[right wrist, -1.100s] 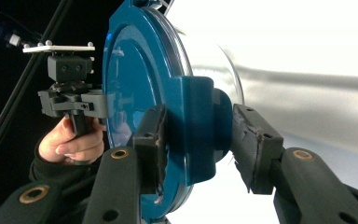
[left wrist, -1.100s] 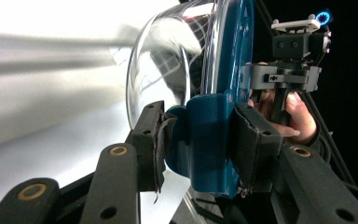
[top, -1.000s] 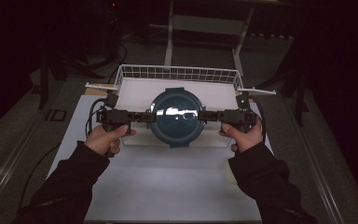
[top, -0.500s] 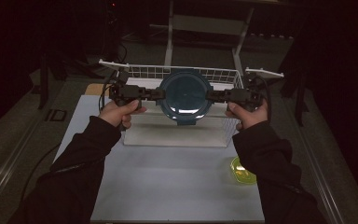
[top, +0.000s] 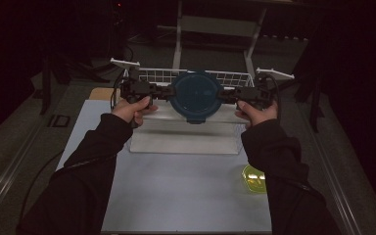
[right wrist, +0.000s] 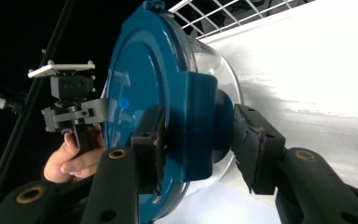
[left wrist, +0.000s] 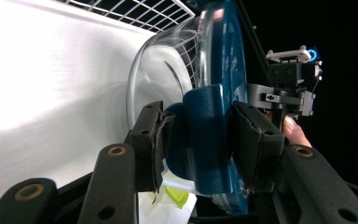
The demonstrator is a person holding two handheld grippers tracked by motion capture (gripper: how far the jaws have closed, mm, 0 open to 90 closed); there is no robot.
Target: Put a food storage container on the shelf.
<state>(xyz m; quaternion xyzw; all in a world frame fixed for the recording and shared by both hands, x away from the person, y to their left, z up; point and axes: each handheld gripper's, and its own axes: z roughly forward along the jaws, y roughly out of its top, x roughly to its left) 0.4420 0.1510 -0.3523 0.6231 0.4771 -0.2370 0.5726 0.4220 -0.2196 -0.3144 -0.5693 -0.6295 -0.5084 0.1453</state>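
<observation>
High view: a lidded glass bowl [top: 196, 97] is held in the air between both grippers, above the front edge of the wire basket [top: 235, 78].
Change: a second ago the bowl hung nearer the person, short of the basket; it has travelled toward it, so setting it in looks close.
Left gripper [left wrist: 200, 140]: fingers partly closed, clamped on the bowl's blue side clip.
Right gripper [right wrist: 198, 140]: likewise on the opposite clip.
Hands: level, facing each other.
Counter [top: 176, 196]: a yellow item [top: 253, 177] sits well short of the basket.

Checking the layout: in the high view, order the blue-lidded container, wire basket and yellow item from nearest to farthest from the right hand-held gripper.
1. Container, in its jaws, left of it.
2. Wire basket, just behind.
3. Yellow item, on the table toward the person.
</observation>
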